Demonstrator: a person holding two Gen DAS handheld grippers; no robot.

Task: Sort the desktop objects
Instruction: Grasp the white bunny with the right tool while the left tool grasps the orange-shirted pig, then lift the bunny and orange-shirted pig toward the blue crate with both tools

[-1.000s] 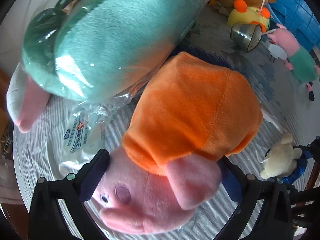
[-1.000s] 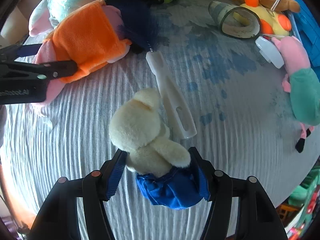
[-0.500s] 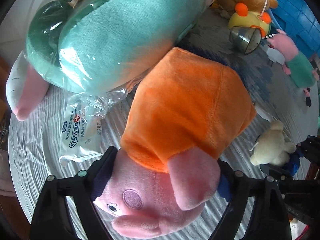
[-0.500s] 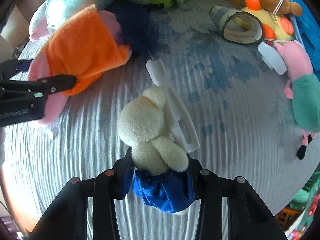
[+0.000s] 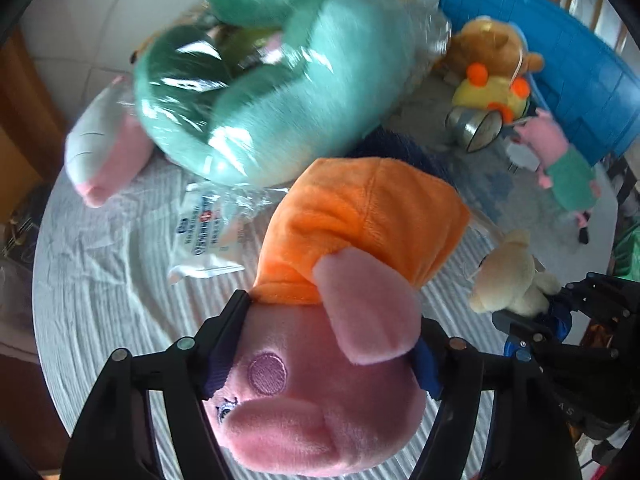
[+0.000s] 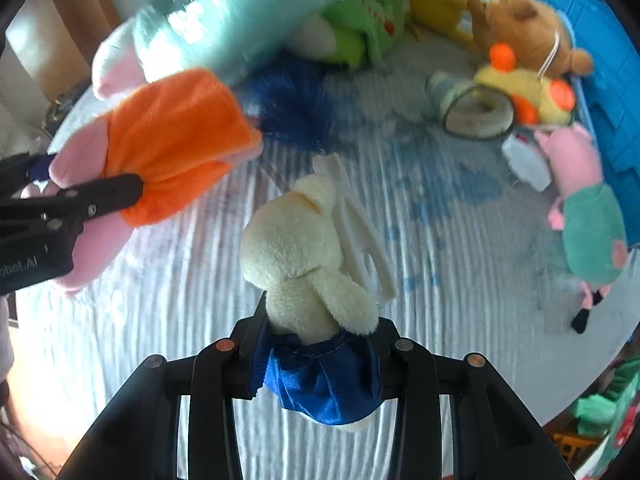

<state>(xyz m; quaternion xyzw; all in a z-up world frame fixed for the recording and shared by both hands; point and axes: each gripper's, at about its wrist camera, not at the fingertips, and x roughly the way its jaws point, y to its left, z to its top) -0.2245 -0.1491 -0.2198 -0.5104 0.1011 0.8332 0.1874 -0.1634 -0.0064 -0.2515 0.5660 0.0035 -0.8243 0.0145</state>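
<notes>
Soft toys are what must be sorted here, and two of them are being held right now. The left hand-held gripper is closing on the head of a pink plush pig in an orange dress, with its pads pushed into the soft cheeks on both sides. The right hand-held gripper is closing on a small cream plush bear in shiny blue shorts, pinching it at the waist, so its head sticks out in front. Under the bear lies a flat white plastic stick on the counter, which is covered by a white ribbed cloth with blue blotches. Just behind the pig lie a see-through packet with blue writing and a big mint green plush wrapped in clear plastic. Farther off are a fluffy dark blue thing, a tipped-over cup, a yellow and orange plush, a brown teddy bear, a small pink pig plush in a teal dress and a blue crate. I think the pig could slip, because it is held only by its squishy head and its heavy body hangs far out. The bear's slick shorts might slide out of the pads too. Either toy could bump the other toys nearby.
</notes>
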